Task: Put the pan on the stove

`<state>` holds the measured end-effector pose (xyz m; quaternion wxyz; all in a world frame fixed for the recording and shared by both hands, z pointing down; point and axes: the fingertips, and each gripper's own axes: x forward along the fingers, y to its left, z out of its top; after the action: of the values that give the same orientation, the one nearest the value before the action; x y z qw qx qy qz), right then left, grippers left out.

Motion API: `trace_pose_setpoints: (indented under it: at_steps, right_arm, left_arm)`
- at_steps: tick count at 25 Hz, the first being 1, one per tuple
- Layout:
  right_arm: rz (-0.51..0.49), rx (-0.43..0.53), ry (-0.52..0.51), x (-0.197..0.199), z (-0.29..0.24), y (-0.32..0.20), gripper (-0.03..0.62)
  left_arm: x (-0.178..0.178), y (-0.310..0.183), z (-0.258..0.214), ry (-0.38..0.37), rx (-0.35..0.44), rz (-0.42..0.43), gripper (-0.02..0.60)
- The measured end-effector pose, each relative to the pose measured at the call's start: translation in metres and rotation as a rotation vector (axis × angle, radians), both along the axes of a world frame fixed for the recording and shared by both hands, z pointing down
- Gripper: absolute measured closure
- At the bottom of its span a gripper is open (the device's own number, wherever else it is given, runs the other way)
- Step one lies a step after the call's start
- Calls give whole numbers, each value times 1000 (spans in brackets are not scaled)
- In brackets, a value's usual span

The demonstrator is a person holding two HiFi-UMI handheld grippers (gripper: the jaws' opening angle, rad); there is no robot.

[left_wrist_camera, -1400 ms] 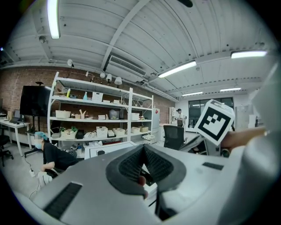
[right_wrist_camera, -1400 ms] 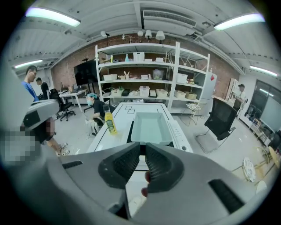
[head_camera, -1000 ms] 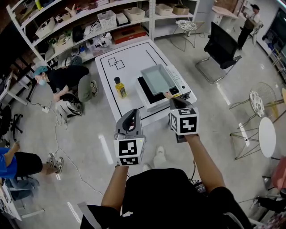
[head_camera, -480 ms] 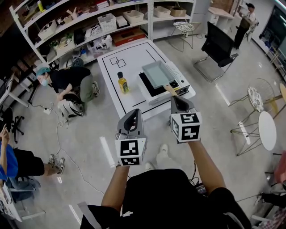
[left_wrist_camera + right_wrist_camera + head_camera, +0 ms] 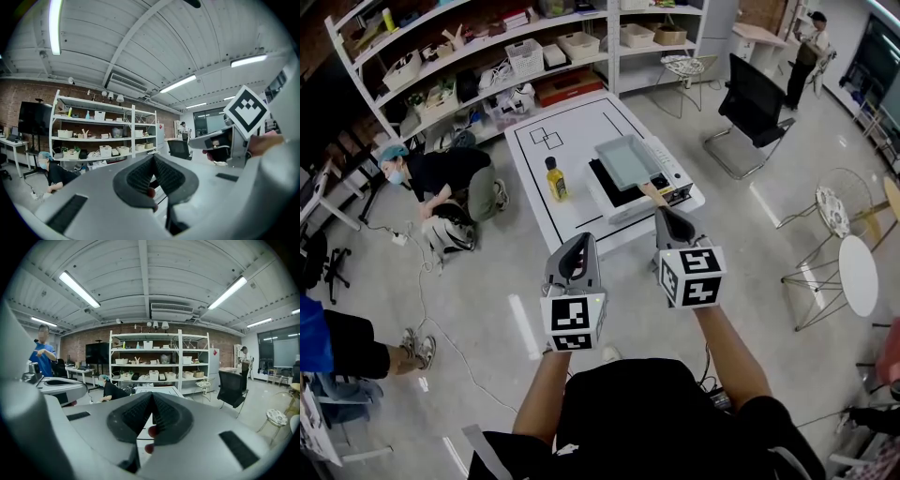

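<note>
A low white rectangular table [image 5: 572, 131] with black lines drawn on its top stands in the middle of the pale floor. On its right half is a white flat stove with a black cooking surface [image 5: 617, 190]. The pale grey-green rectangular pan [image 5: 626, 159] lies on that black surface, and its short wooden handle [image 5: 652, 191] points toward the table's near edge. A small yellow bottle with a dark cap [image 5: 555, 179] stands upright on the table just left of the stove, apart from it.

Both tools hang in the air short of the table's near edge and touch nothing on it. The left gripper [image 5: 577, 242] is off the near edge around the table's middle. Its ridged dark pads are pressed together at the tips, with nothing between them. The right gripper [image 5: 664, 216] is nearer the table, in line with the pan's handle but apart from it. Its jaws are likewise closed on nothing (the pads meet in a single seam in the right gripper view).

Beyond the table's far end runs a long white metal shelving unit [image 5: 487, 56] loaded with baskets and boxes. Left of the table a person in dark clothes [image 5: 441, 173] crouches on the floor. Off the table's far right corner stands a black office chair [image 5: 755, 94].
</note>
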<state>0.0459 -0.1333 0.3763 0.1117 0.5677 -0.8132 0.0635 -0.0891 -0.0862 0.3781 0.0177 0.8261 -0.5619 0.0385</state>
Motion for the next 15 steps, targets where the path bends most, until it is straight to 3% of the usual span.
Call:
trace_pose_setpoints:
  at_steps: [15]
  right_arm:
    - [-65,28,1,40,-14,8,591]
  left_arm:
    - [49,8,-16,8,13,-45,572]
